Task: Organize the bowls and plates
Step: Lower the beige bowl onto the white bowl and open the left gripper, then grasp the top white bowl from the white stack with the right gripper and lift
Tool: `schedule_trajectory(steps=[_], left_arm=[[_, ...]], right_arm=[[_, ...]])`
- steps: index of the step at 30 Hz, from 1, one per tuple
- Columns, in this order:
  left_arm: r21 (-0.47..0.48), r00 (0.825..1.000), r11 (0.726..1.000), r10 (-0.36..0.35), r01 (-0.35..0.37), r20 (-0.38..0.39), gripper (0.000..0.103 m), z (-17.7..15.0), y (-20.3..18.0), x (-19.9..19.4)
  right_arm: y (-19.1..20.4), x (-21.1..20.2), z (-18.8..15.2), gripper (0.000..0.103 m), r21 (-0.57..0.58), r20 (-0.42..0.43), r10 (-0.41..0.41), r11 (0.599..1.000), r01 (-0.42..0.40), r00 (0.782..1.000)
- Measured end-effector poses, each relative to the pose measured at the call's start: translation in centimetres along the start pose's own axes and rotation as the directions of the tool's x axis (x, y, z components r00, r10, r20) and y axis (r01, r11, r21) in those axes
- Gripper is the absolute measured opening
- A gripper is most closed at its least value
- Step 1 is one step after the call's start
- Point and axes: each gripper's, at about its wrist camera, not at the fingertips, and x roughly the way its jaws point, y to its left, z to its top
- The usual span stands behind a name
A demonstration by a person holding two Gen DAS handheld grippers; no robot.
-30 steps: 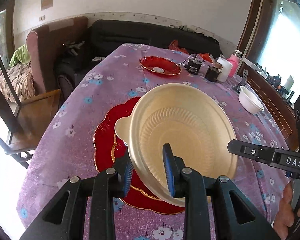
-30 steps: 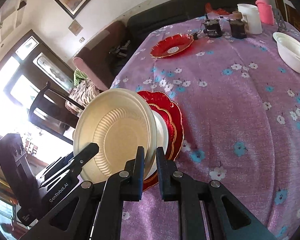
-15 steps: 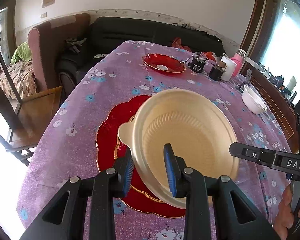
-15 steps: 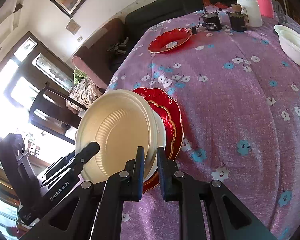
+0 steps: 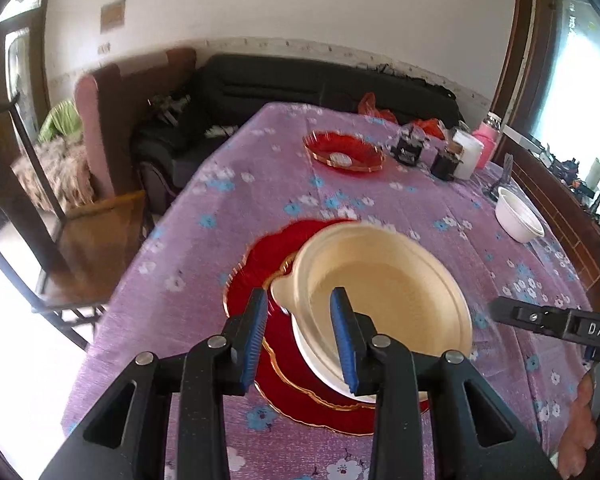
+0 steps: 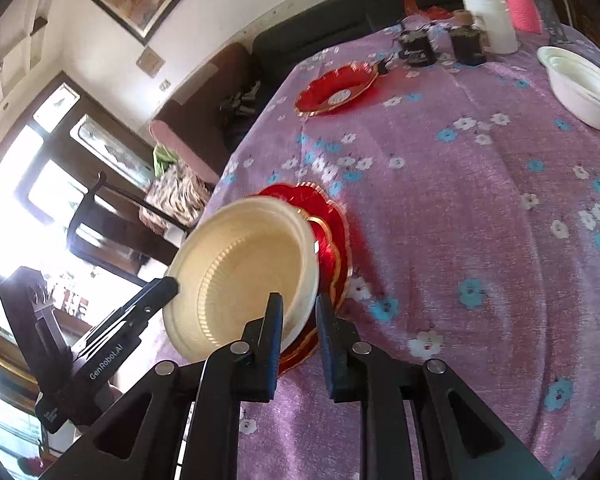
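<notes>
A: From the left wrist, what holds what?

B: A cream bowl (image 5: 384,292) sits empty on a stack of red plates (image 5: 260,264) on the purple flowered tablecloth (image 5: 220,216). Another red plate (image 5: 342,152) lies at twelve o'clock, and a white bowl (image 5: 518,220) at two o'clock; whether they hold anything I cannot tell.

A: The left gripper (image 5: 300,334)?

B: Its jaws have just been opening. They stand apart astride the cream bowl's near rim, the blue pads not pressing it.

A: And from the right wrist?

B: The cream bowl (image 6: 244,276) looks tipped on the red plates (image 6: 332,240), ribbed inside, at ten o'clock. The right gripper (image 6: 300,336) has just been opening too; a narrow gap, the bowl's edge within it, its pads clear of the rim. The white bowl (image 6: 584,88) is at two o'clock.
</notes>
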Motion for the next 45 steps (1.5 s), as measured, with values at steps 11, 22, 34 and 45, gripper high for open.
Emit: schedule_trajectory(steps=[11,22,34,45], left_arm=[[0.239,0.957,0.928,-0.266,0.287,-0.119,0.041,-1.1,-13.2,0.5],[0.323,0.909,0.861,-0.312,0.394,-0.277,0.041,-4.4,-21.1,4.1],[0.288,0.909,0.879,-0.295,0.379,-0.296,0.041,-3.8,-20.3,5.8],[0.288,0.907,0.879,-0.293,0.38,-0.301,0.041,-4.0,-20.5,5.8]], right_arm=[[-13.3,-10.6,4.1,0.018,0.24,0.213,-0.201,0.959,0.148,0.956],[-31.7,-14.4,12.2,0.018,0.6,0.247,-0.265,0.797,0.068,0.932],[-36.2,-11.6,14.0,0.011,0.676,0.224,-0.245,0.736,0.031,0.943],[-35.2,-7.7,15.3,0.009,0.63,0.143,-0.203,0.774,0.069,0.969]])
